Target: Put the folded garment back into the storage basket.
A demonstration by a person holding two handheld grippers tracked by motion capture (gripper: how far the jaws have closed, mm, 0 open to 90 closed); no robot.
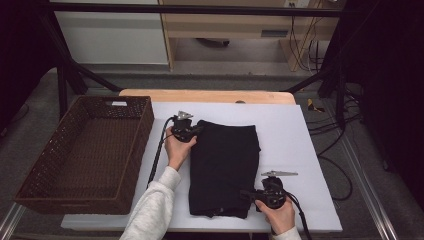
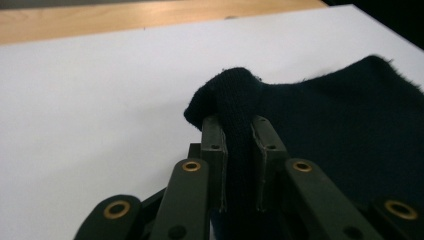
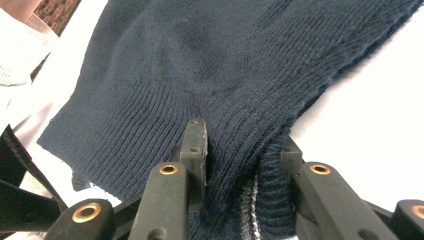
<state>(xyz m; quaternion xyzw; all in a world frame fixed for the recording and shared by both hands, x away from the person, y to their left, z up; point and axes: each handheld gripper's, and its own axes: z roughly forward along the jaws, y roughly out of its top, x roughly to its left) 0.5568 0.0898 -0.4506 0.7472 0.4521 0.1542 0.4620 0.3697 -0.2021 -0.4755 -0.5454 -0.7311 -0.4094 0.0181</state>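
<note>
Sweater (image 3: 200,65) noted as dark navy rib knit, a pale stripe seen at its hem. Worktop (image 1: 295,135) covered in white; wood edge tan. Basket (image 1: 60,165) woven dark brown. Sleeve (image 1: 152,210) light grey.

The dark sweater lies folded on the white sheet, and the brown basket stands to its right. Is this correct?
Not quite. The high view shows the basket to the left of the sweater, not to its right. The sweater does lie folded on the white sheet.
</note>
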